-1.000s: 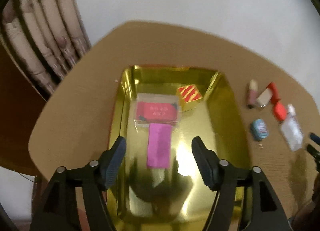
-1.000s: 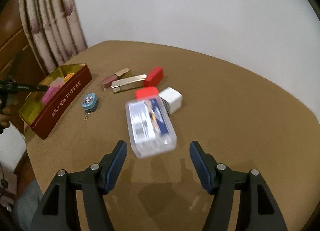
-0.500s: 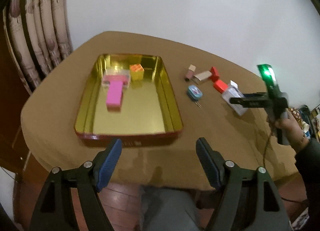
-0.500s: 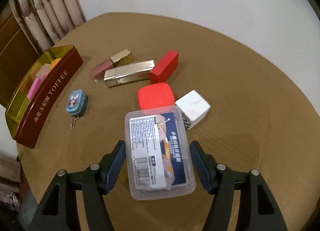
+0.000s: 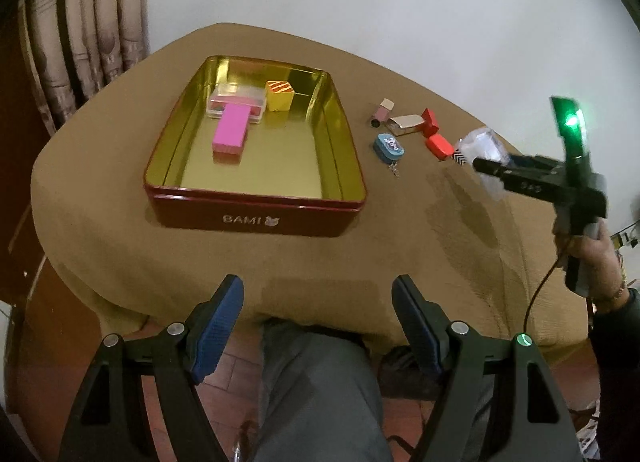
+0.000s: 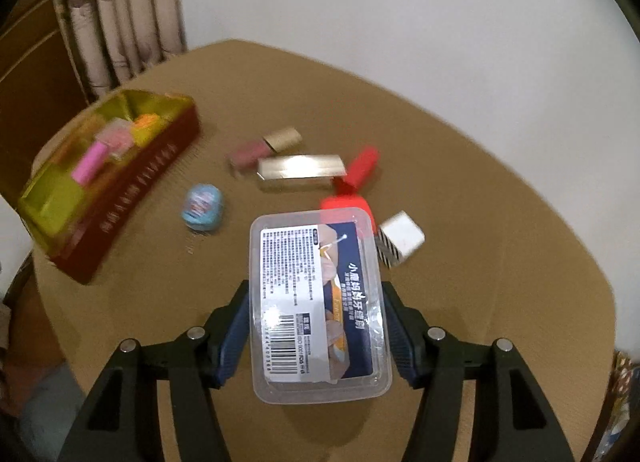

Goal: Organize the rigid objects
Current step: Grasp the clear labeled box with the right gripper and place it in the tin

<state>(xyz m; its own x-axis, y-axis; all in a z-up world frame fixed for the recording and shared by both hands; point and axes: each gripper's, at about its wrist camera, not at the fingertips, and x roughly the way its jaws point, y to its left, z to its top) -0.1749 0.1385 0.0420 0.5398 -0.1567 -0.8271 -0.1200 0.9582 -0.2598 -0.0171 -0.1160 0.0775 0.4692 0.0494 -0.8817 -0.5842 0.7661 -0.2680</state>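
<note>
Our right hand-held gripper [image 6: 316,326] is clamped on the clear plastic box [image 6: 318,302] with the printed label, blue pads pressed against both long sides, and the box is lifted a bit above the bench [image 6: 500,302]. Just past it at 12 o'clock we've got a red block [image 6: 346,206], and at 1 o'clock a white cube [image 6: 402,236] with zigzag stripes on one side. Further out there's a gold bar [image 6: 302,168], a pink lipstick tube [image 6: 264,146] and a red cap [image 6: 362,166], with a blue keychain tin [image 6: 202,206] at 10 o'clock. Our left hand-held gripper [image 5: 318,326] is spread wide with nothing in it, hanging off the near edge of the bench. The red tin [image 5: 256,218] sits at its 12 o'clock, holding a pink block [image 5: 230,134], a small clear case [image 5: 238,104] and an orange striped cube [image 5: 280,96].
</note>
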